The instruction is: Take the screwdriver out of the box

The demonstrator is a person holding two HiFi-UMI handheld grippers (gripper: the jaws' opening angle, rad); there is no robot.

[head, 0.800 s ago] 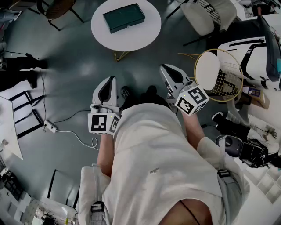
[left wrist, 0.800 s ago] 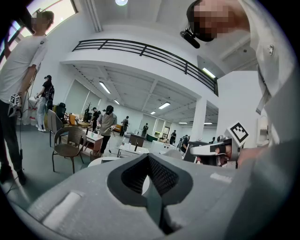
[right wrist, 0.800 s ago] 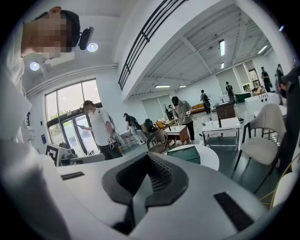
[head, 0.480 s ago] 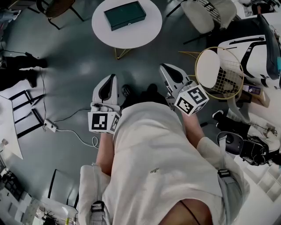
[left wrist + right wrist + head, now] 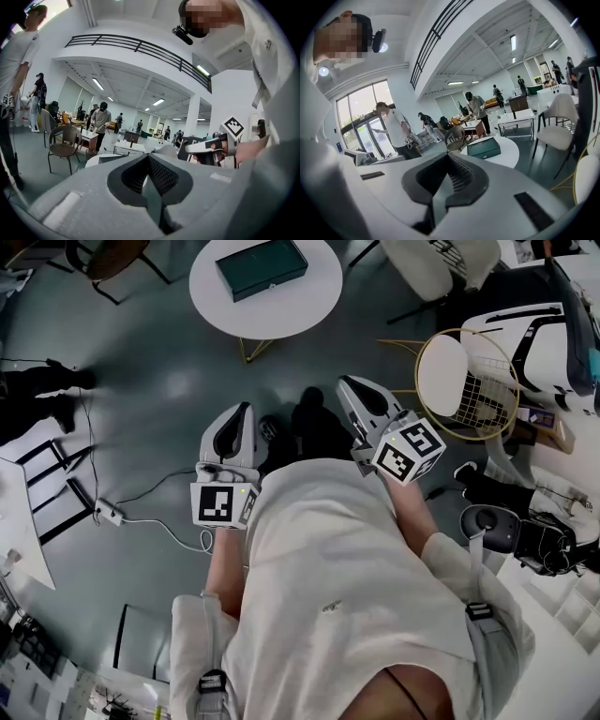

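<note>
A dark green closed box lies on a round white table some way ahead of me, across grey floor. The right gripper view shows the same box on the table. No screwdriver is visible. My left gripper is held in front of my body, shut and empty; its jaws meet. My right gripper is beside it, also shut with nothing in it. Both point toward the table but are well short of it.
A gold wire basket stool stands close on the right, and a white chair is beside the table. A power strip with a cable lies on the floor to the left. Several people stand further back in the hall.
The table and box have drifted slightly up and left in the head view. Both grippers keep the same pose and stay shut.
</note>
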